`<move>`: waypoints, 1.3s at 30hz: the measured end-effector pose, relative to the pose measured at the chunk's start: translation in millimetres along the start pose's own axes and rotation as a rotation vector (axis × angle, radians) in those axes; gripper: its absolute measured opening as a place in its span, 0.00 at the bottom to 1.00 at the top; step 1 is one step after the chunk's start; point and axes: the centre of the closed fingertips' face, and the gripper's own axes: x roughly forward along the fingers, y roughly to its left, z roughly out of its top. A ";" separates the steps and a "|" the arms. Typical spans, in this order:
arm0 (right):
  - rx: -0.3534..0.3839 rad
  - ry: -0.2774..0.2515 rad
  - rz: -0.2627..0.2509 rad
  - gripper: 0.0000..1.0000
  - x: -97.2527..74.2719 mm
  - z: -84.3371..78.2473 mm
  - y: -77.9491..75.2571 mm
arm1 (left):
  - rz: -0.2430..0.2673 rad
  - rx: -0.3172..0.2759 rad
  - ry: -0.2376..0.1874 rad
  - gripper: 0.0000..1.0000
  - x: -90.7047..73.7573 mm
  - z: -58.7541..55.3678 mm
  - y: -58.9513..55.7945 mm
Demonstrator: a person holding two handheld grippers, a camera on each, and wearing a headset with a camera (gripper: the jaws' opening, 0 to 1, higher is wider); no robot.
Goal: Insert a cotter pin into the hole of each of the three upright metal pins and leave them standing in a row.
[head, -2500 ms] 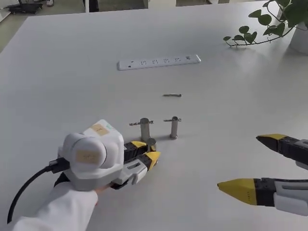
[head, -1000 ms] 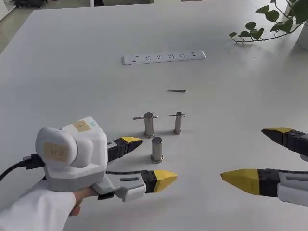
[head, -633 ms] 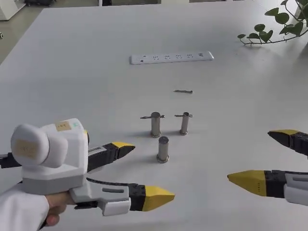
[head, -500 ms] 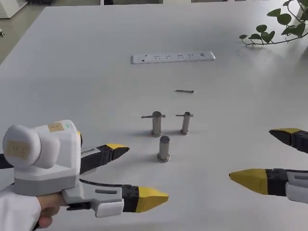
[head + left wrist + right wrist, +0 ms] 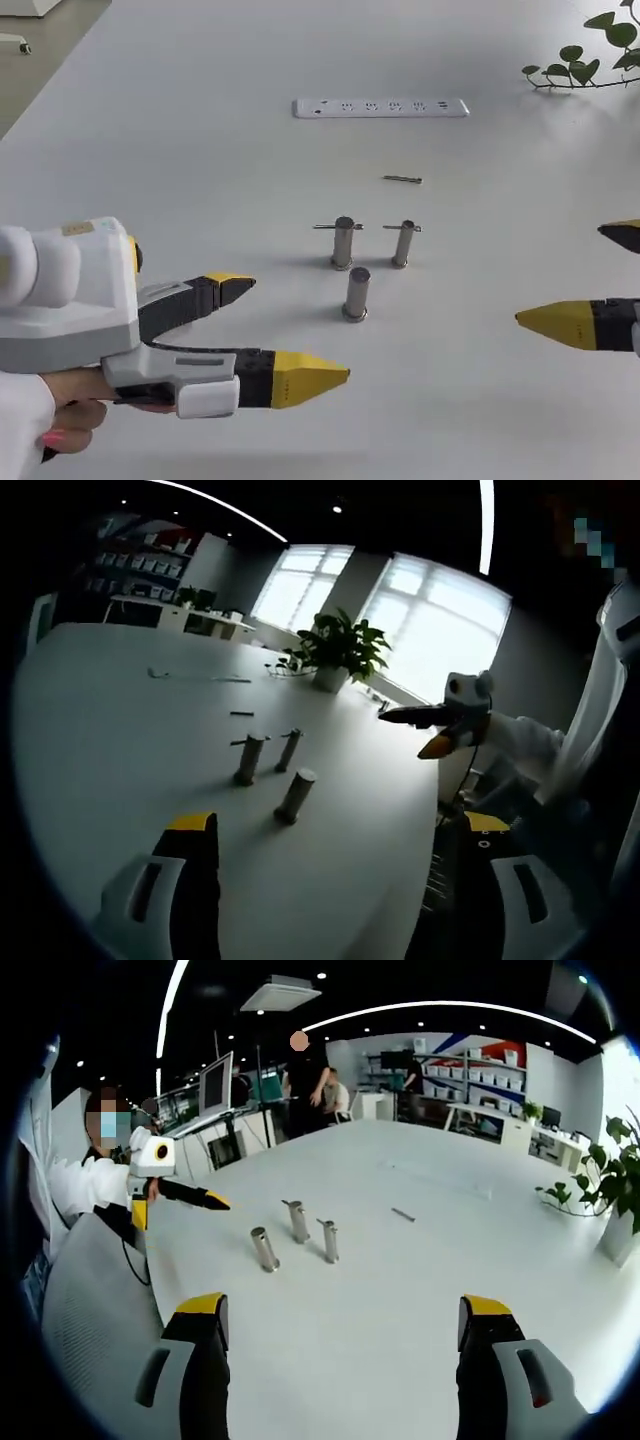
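Three pieces stand upright near the middle of the white desk (image 5: 200, 150). The rear left pin (image 5: 343, 243) is crossed near its top by a cotter pin (image 5: 326, 227). The rear right pin (image 5: 403, 243), just beside it, is crossed likewise by a second cotter pin (image 5: 412, 227). The front pin (image 5: 356, 293) stands nearer the person, between the two, its top bare. The layout is a triangle, not a row.

One loose cotter pin (image 5: 402, 179) lies flat beyond them, short of the power strip (image 5: 381, 107).

The left claw (image 5: 292, 328) hangs left of the pins, jaws spread wide, nothing held. The right claw (image 5: 565, 274) hangs well apart to the right, equally wide and empty.

The desk surface is plain matt white. A potted plant (image 5: 590, 60) trails leaves at the far right.

The room has large windows (image 5: 430, 630), a ceiling strip light (image 5: 450, 1005) and shelving (image 5: 470, 1060) along a far wall.
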 end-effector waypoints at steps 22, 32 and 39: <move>-0.224 0.110 0.050 0.93 26.2 34.1 -48.5 | 0.064 0.108 0.001 0.99 -17.6 0.4 9.6; -0.215 0.097 0.111 0.91 53.0 53.4 -61.0 | 0.102 0.129 0.032 0.99 -22.7 -2.0 13.7; -0.251 0.140 0.150 0.90 81.6 58.1 -69.1 | 0.104 0.126 0.030 0.99 -23.4 -1.5 11.3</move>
